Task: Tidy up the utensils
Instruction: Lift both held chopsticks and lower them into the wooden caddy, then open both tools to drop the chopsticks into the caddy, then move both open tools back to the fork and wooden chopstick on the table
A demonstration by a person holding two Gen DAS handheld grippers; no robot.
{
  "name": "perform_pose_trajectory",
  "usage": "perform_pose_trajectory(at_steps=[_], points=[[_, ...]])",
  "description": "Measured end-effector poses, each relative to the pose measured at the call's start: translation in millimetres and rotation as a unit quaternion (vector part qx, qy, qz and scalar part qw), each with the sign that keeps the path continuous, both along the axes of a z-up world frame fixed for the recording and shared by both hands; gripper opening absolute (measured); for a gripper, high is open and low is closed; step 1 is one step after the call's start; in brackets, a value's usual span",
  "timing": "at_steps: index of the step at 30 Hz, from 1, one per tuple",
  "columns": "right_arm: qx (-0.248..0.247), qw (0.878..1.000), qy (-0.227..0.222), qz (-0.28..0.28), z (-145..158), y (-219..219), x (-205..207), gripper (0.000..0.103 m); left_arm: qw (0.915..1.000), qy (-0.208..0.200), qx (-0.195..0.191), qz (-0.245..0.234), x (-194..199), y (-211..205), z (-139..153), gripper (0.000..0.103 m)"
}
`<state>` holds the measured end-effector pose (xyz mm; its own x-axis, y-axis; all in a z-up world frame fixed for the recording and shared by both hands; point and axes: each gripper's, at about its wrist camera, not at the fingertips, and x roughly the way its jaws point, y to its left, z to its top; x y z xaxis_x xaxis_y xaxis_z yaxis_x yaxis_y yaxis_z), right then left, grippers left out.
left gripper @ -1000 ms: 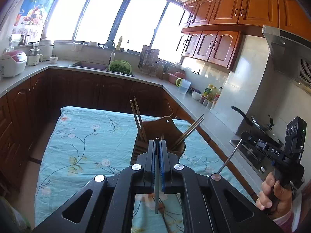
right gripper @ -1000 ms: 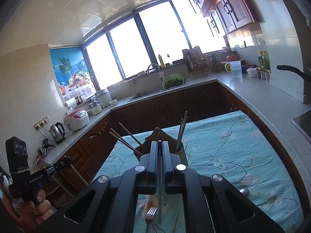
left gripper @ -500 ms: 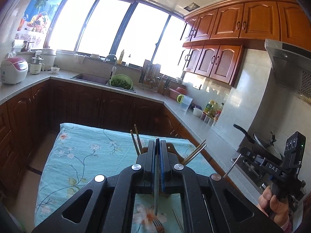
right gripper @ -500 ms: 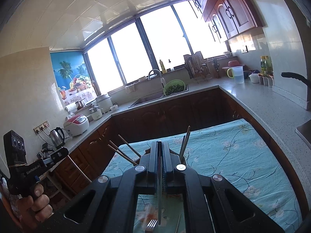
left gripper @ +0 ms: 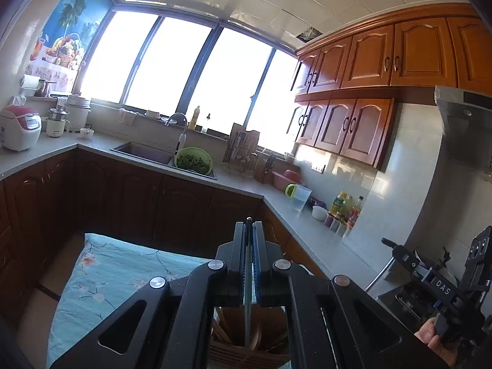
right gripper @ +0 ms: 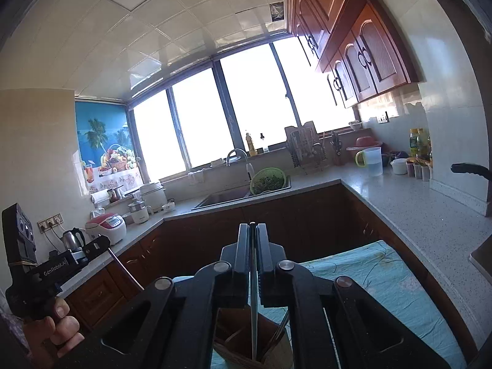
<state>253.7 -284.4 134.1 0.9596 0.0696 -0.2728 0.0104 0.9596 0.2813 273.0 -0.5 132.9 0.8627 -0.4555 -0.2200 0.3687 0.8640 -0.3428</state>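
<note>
My left gripper [left gripper: 248, 227] is shut on a thin metal chopstick [left gripper: 247, 301] that hangs down into the wooden utensil holder [left gripper: 246, 341] below. My right gripper [right gripper: 252, 230] is shut on another metal chopstick [right gripper: 253, 316], its lower end inside the same holder [right gripper: 246, 347]. Wooden chopsticks [left gripper: 220, 330] and metal chopsticks [right gripper: 278, 333] stand in the holder. Each gripper shows in the other's view, at the far right [left gripper: 390, 247] and far left [right gripper: 104, 243], each holding its chopstick.
The holder stands on a table with a blue floral cloth [left gripper: 107, 276]. Dark cabinets and a grey counter [right gripper: 415, 209] wrap around it, with a sink and green colander [left gripper: 193, 160], a rice cooker [left gripper: 18, 126] and a pan handle [right gripper: 469, 169].
Both grippers have tilted upward and moved over the holder. The chopsticks now reach down into it. The fork and loose chopstick on the cloth have dropped out of view.
</note>
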Motion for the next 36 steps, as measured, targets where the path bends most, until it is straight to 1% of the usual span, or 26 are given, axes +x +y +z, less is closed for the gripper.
perform_pose_trajectory(at_steps=[4,7,13,14,15,18,21,27,28,30,31,32,33,34,35,36], points=[[0.001,1.0,0.016,-0.004,-27,-1,16,0.004,0.9998,0.02,0.008,0.006,29,-17,-27,0.002],[0.004,0.999,0.032,-0.005,-53,0,18,0.004,0.999,0.042,0.016,0.007,44,-27,-50,0.002],[0.026,0.996,0.082,-0.001,-97,-3,21,0.004,0.9965,0.076,0.034,0.006,67,-41,-83,0.002],[0.03,0.995,0.09,0.0,-102,-3,22,0.004,0.9964,0.077,0.037,0.007,69,-42,-83,0.003],[0.033,0.995,0.099,0.001,-106,-4,22,0.004,0.9969,0.068,0.04,0.008,69,-43,-83,0.003],[0.035,0.994,0.102,0.0,-108,-6,21,0.004,0.9966,0.063,0.052,0.007,69,-51,-78,0.003],[0.039,0.993,0.108,0.001,-107,-8,23,0.004,0.9964,0.065,0.055,0.005,74,-56,-75,0.003],[0.043,0.993,0.114,0.001,-107,-8,24,0.005,0.9962,0.063,0.06,0.003,67,-52,-76,0.003],[0.044,0.992,0.117,0.003,-107,-8,25,0.009,0.9963,0.062,0.059,-0.001,63,-47,-78,0.003],[0.045,0.993,0.113,0.01,-106,-9,23,0.01,0.9965,0.063,0.053,-0.011,57,-39,-80,0.006],[0.047,0.993,0.11,0.012,-104,-9,21,0.013,0.9966,0.063,0.05,-0.016,55,-38,-79,0.007],[0.049,0.993,0.104,0.014,-101,-9,18,0.017,0.9969,0.06,0.047,-0.018,53,-35,-78,0.012],[0.052,0.994,0.096,0.014,-97,-10,14,0.025,0.9973,0.055,0.044,-0.017,50,-33,-75,0.02],[0.054,0.995,0.087,0.011,-93,-11,9,0.035,0.998,0.048,0.039,-0.012,45,-29,-72,0.024],[0.058,0.995,0.075,0.009,-89,-12,3,0.041,0.9986,0.041,0.032,-0.01,39,-25,-69,0.031],[0.061,0.996,0.063,0.005,-84,-14,-2,0.052,0.999,0.035,0.025,-0.008,34,-22,-64,0.038]])
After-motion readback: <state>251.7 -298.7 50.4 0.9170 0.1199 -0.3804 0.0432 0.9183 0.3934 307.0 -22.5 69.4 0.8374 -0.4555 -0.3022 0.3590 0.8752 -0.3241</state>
